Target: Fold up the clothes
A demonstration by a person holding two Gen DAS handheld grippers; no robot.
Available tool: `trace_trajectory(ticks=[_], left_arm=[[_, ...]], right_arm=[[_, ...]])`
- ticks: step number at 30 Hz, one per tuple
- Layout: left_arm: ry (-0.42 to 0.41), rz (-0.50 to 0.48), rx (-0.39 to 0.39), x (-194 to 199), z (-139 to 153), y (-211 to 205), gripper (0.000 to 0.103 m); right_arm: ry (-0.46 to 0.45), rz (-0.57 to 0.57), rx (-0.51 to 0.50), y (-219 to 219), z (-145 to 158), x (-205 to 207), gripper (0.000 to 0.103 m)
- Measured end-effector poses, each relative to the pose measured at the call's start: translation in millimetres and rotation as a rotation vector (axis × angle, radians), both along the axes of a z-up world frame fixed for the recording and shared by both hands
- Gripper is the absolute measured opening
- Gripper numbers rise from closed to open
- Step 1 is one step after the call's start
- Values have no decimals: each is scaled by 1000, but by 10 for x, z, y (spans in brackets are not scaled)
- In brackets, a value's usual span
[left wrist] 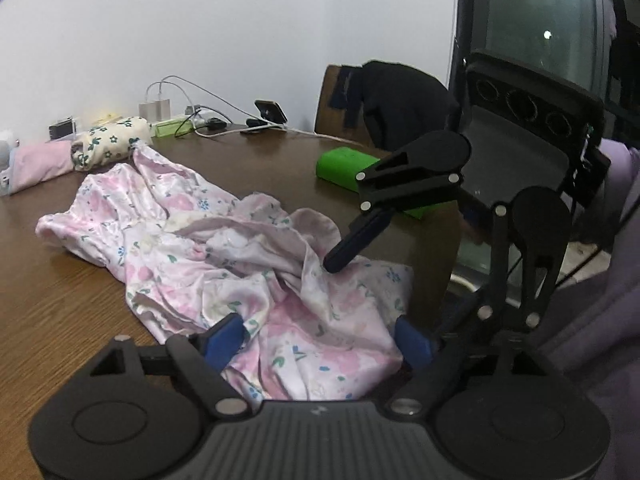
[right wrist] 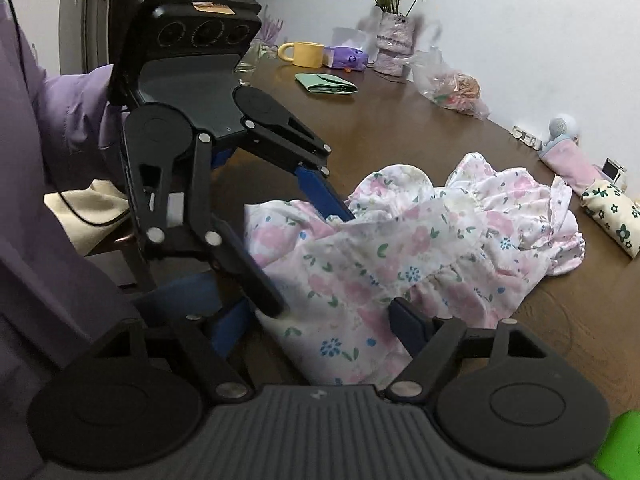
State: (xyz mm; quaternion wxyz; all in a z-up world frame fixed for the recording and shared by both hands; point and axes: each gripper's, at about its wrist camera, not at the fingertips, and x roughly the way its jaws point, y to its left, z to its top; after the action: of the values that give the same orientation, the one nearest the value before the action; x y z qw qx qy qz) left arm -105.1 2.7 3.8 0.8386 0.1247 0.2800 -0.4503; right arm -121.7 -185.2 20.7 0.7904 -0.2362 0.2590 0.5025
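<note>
Left wrist view: pink floral garment (left wrist: 224, 256) is lying crumpled on the wooden tabletop (left wrist: 60, 304), bunched toward the near edge. Left hand-held gripper (left wrist: 320, 340) is sitting with its blue fingers (left wrist: 224, 338) spread wide, garment fabric lying between them but not pinched. Right hand-held gripper (left wrist: 336, 262) is reaching in from the right, its black fingertip pressing into a fold of the garment; only one finger is showing clearly here. Green block (left wrist: 344, 170) is sitting behind it near the right edge. Folded flower-print cloth (left wrist: 110, 142) and pink pouch (left wrist: 38, 166) are lying at the far left edge, chargers and a phone (left wrist: 272, 111) along the far edge by the wall.

Right wrist view: right hand-held gripper (right wrist: 320, 320) is showing its fingers wide apart, garment (right wrist: 400, 248) lying between them, nothing clamped. Left hand-held gripper (right wrist: 312, 248) is coming in from the left, jaws spread, one blue finger (right wrist: 320, 192) tucked under a fold. Yellow mug (right wrist: 304, 54), green wallet (right wrist: 326, 83), flower vase (right wrist: 394, 42) and plastic bag (right wrist: 452, 84) are standing along the far edge. Purple sleeve (right wrist: 72, 112) is showing at left.
</note>
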Motion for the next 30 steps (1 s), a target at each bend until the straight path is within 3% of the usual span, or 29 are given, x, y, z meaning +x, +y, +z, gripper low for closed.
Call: trace_trajectory(ticks=[3, 6, 11, 15, 21, 25, 28, 30], left_arm=[[-10, -17, 23, 10, -23, -58, 86], [-17, -9, 37, 12, 4, -63, 83], [-15, 13, 56, 53, 69, 1, 77], [-16, -11, 63, 37, 94, 80, 75], [85, -46, -33, 155, 97, 225, 75], [34, -78, 32, 12, 153, 131, 75], [-25, -119, 96, -154, 208, 53, 76], [-119, -152, 157, -336, 213, 17, 77]], right_arm=[[46, 20, 20, -25, -41, 38, 80], [92, 34, 41, -30, -47, 128, 78], [155, 13, 89, -108, -13, 261, 52], [174, 10, 117, -162, -24, 269, 43], [191, 15, 129, -218, -25, 251, 29], [205, 17, 135, -254, -21, 249, 13], [247, 36, 143, -317, -9, 239, 10], [292, 56, 151, -379, 2, 227, 10]])
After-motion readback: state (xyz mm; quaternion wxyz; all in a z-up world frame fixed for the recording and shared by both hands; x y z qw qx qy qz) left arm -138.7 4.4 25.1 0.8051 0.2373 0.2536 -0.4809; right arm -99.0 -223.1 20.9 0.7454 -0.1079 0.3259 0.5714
